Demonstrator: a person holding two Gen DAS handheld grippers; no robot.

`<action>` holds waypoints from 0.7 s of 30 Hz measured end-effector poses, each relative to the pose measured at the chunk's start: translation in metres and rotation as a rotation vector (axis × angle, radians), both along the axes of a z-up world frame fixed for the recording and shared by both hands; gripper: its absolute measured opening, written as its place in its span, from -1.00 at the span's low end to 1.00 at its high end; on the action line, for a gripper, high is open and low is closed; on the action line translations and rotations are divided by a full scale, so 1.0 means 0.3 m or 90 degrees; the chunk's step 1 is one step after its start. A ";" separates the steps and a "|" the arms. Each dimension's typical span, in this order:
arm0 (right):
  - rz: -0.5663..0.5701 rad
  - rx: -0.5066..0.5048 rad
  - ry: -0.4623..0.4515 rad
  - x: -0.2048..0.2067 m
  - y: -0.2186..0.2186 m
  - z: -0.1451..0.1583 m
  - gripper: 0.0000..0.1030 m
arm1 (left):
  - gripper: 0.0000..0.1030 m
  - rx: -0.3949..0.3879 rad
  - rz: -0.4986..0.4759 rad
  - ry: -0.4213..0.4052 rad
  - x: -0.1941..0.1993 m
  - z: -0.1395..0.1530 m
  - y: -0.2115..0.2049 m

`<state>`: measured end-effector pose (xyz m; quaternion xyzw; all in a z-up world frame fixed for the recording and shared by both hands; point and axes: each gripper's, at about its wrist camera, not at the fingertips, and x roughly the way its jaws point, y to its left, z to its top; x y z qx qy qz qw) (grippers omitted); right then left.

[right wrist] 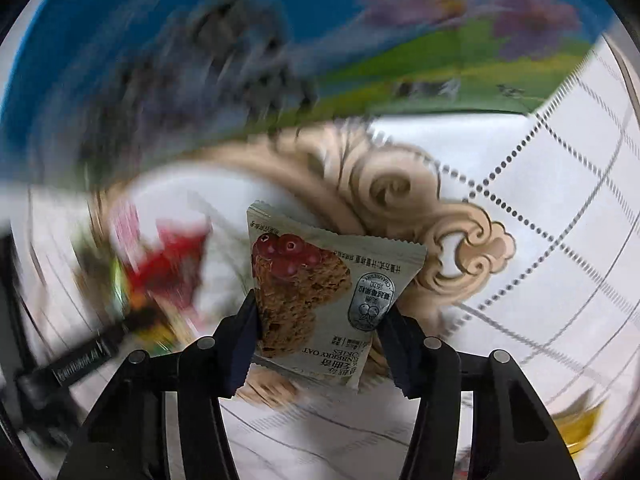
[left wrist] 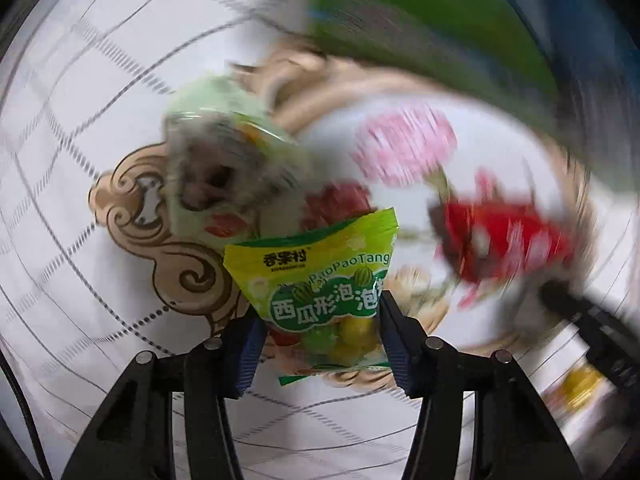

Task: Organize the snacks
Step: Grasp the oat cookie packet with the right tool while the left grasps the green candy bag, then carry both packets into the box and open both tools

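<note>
My left gripper is shut on a yellow-green bubble-gum candy bag and holds it above the table. A blurred pale-green snack packet lies just beyond it, and a red packet lies to the right. My right gripper is shut on a grey cranberry oat cookie packet, held upside down above the table. The red packet shows blurred at its left. The left gripper's body shows at the lower left of the right wrist view.
The white tablecloth has a grid pattern and beige scrollwork. A blue and green box with flowers stands at the far edge. A pink flower print is on the cloth. A yellow packet lies at the lower right.
</note>
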<state>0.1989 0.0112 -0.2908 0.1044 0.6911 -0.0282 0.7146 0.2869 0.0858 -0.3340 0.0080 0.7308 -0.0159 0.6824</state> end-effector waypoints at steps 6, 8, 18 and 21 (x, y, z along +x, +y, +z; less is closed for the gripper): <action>0.091 -0.048 0.025 -0.090 0.048 -0.031 0.15 | 0.25 -0.029 0.022 0.012 -0.018 -0.034 0.009; 0.065 -0.036 0.023 -0.109 0.037 -0.043 0.21 | 0.29 -0.045 0.061 0.013 -0.005 -0.036 0.029; 0.013 -0.036 0.001 -0.131 0.017 -0.057 0.26 | -0.01 -0.006 0.054 -0.014 -0.159 -0.016 0.053; 0.007 -0.043 -0.007 -0.143 0.011 -0.052 0.21 | -0.05 0.000 0.044 -0.013 -0.205 -0.026 0.022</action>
